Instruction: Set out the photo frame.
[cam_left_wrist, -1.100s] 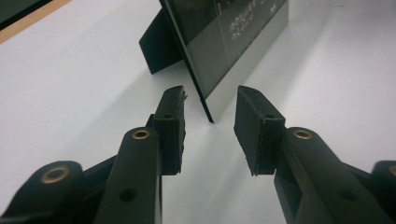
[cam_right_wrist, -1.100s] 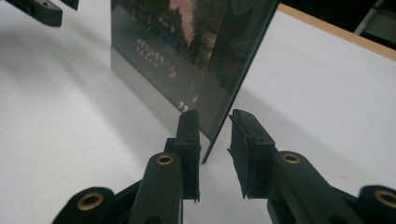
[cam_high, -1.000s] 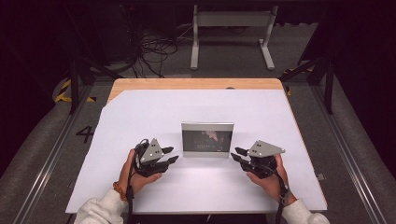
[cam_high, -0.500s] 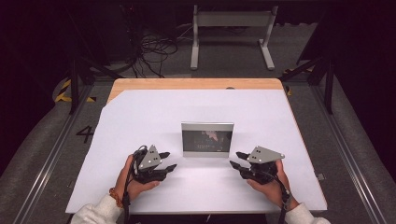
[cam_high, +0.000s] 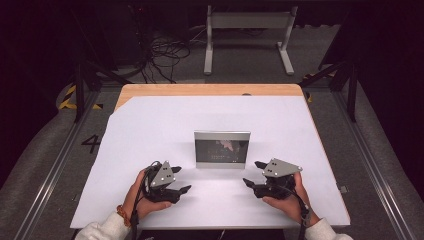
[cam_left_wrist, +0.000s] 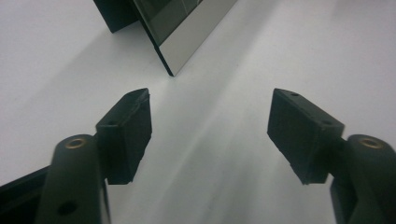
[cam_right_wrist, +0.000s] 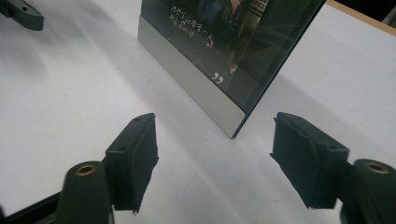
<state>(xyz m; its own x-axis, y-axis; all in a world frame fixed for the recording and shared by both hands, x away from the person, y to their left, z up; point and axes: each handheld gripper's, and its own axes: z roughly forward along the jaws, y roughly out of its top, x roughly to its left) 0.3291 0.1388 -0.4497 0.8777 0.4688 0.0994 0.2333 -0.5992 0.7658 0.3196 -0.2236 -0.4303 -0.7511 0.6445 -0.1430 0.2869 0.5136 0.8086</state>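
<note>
Frame: upright silver-edged dark glass picture frame (cam_high: 222, 149) on white table (cam_high: 150, 125)
Left gripper (cam_high: 182, 180): near frame's left corner, jaws just opening, wide, empty
Right gripper (cam_high: 252, 174): near frame's right corner, jaws just opening, wide, empty

Silver-edged dark glass picture frame (cam_left_wrist: 180, 28): left gripper view cuts off all but its lower corner at the top edge. Right gripper view (cam_right_wrist: 224, 51) cuts off its top; white writing on the glass too blurred to read. High view: frame's picture (cam_high: 222, 151) too small to make out; both sleeves cut off at the bottom edge.
</note>
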